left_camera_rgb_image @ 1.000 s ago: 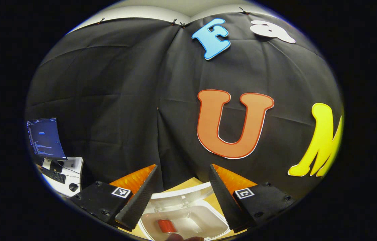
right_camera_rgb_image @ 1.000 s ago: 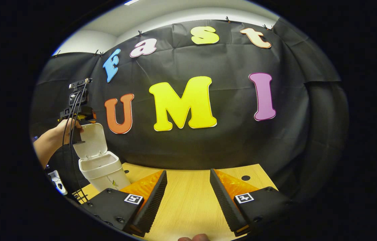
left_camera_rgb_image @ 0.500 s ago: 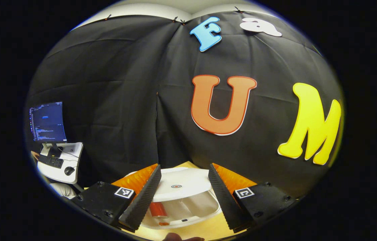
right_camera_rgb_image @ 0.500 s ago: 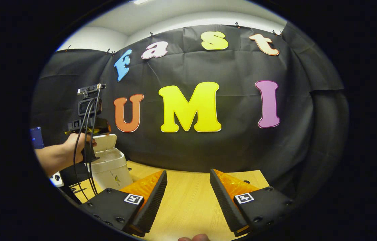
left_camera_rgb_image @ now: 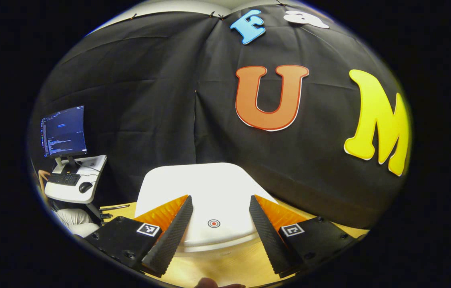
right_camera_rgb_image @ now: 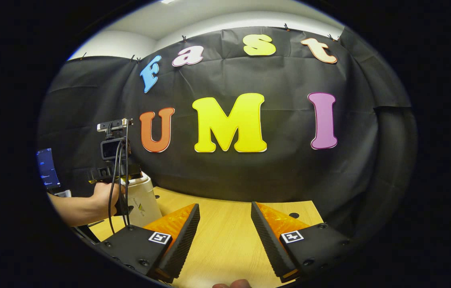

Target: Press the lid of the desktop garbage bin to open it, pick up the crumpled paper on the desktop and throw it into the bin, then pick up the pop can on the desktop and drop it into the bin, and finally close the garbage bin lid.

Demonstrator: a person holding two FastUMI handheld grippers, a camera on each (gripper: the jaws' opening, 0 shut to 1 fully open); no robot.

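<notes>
Left gripper, fingers apart, hovers over the white plastic bin lid, which lies flat at your 12 o'clock. Press off-centre and this light bin may tip or slide. Right gripper stays clear, fingers apart.

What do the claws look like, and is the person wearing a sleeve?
Each claw, left and right, has two wedge-shaped fingers with ridged inner faces, on black blocks with screws and small square black-and-white tags. In the right gripper view, the left claw carries a small camera on top with black cables hanging down. The forearm holding it is bare, no sleeve.
</notes>
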